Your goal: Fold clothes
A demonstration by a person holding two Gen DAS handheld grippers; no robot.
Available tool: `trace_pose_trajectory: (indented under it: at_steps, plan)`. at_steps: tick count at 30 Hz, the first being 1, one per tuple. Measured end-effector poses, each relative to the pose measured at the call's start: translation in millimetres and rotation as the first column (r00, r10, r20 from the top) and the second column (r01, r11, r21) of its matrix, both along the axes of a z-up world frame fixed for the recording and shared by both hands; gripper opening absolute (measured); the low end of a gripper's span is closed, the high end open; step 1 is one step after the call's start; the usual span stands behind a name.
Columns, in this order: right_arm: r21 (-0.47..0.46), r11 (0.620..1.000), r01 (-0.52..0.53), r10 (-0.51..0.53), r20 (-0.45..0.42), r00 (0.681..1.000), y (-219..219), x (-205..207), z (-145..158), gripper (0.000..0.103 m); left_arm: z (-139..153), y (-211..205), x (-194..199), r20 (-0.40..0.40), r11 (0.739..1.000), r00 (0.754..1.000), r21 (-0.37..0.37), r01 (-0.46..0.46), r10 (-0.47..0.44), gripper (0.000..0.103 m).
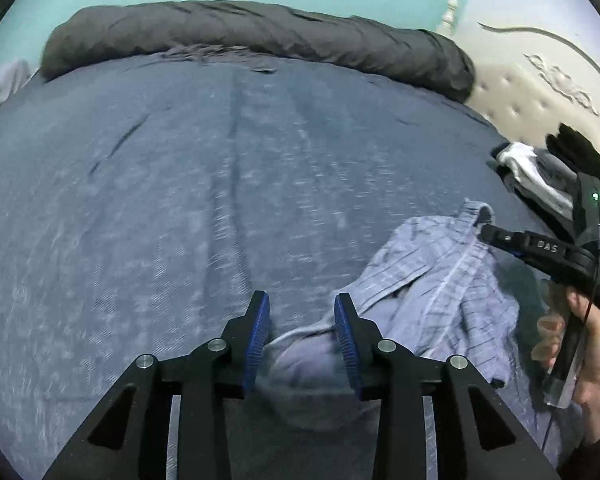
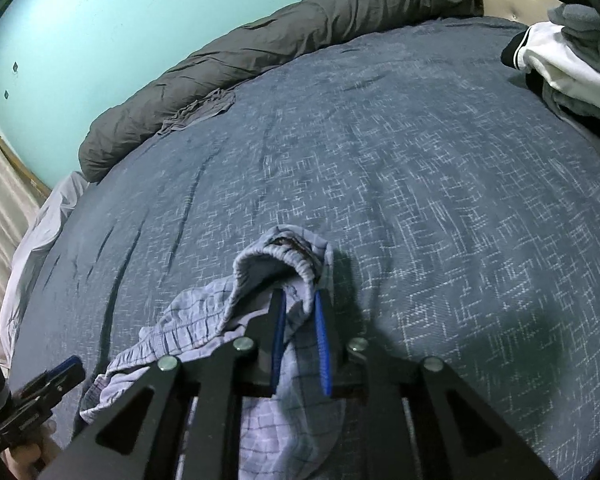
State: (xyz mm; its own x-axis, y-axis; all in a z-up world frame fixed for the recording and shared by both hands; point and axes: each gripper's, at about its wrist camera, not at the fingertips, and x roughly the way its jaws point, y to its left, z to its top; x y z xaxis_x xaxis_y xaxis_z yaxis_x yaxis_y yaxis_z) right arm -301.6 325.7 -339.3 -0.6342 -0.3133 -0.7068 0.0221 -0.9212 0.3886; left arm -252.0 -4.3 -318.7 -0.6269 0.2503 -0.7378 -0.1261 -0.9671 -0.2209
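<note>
While the right hand-held gripper point(image 2: 300, 304) clamps the shorts point(image 2: 204, 320) waistband to lift it off the bed point(image 2: 420, 160), the left hand-held gripper point(image 1: 302, 312) hovers apart over the near edge. Likely readying a second grip for spreading.

Dim, cool light — motion blur, fisheye warping

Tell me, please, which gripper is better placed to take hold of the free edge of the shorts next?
Left. The left gripper is open, with loose cloth of the shorts lying between its fingers. The right gripper is already clamped on the waistband, so it probably should keep holding.
</note>
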Motion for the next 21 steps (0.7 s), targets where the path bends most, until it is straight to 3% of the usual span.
trace_pose_trajectory:
  at_steps: [12, 14, 16, 21]
  plan:
    - [-0.008, 1.000, -0.019, 0.019, 0.013, 1.000, -3, 0, -3, 0.014, -12, 42, -24, 0.043, 0.991, 0.991, -0.041, 0.129, -0.127, 0.037]
    - [-0.011, 1.000, -0.022, 0.022, 0.014, 1.000, -4, 0, -3, 0.014, -14, 43, -24, 0.045, 0.990, 0.990, -0.043, 0.134, -0.132, 0.029]
    - [-0.012, 1.000, -0.025, 0.025, 0.015, 1.000, -5, 0, -3, 0.014, -15, 44, -24, 0.047, 0.989, 0.989, -0.045, 0.140, -0.138, 0.011]
    - [-0.011, 0.999, -0.032, 0.032, 0.012, 0.999, -8, -2, -3, 0.014, 0, 21, -20, -0.014, 0.998, 0.998, -0.002, 0.059, -0.059, 0.006]
